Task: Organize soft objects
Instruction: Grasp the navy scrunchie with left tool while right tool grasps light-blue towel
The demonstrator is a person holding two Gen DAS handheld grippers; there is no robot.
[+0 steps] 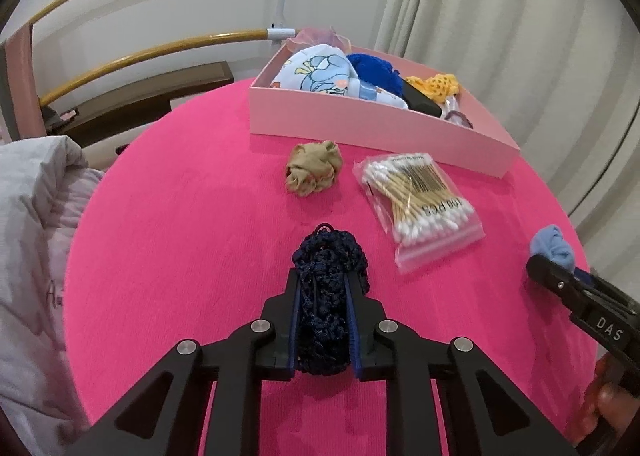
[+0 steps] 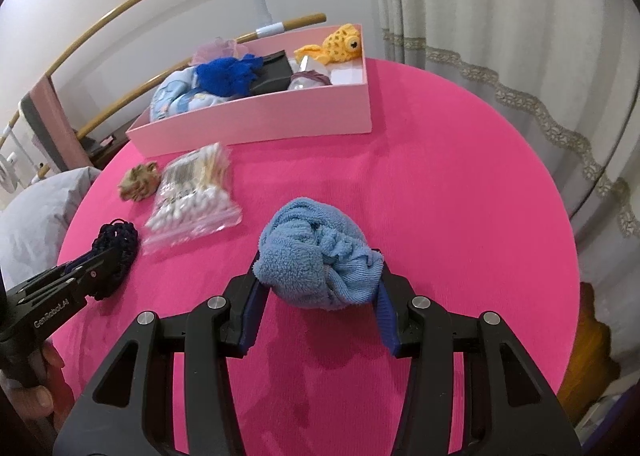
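My left gripper [image 1: 323, 276] is shut on a dark navy knitted pouch [image 1: 326, 296] over the pink round table [image 1: 180, 236]; the pouch also shows in the right wrist view [image 2: 116, 244]. My right gripper [image 2: 318, 260] is shut on a rolled light blue towel [image 2: 316, 252], which shows at the right edge of the left wrist view [image 1: 552, 246]. A pink box [image 1: 360, 123] at the back holds a patterned baby cloth [image 1: 316, 69], a blue knit [image 1: 376, 69] and a yellow crochet fish [image 2: 340, 41]. A crumpled tan stocking [image 1: 314, 167] lies in front of the box.
A zip bag of cotton swabs [image 1: 418, 199] lies between the stocking and the towel. A black case [image 2: 274, 73] sits in the box. Curved wooden rails [image 1: 160, 51] stand behind the table, curtains [image 1: 500, 15] to the right, and white bedding [image 1: 32, 215] at left.
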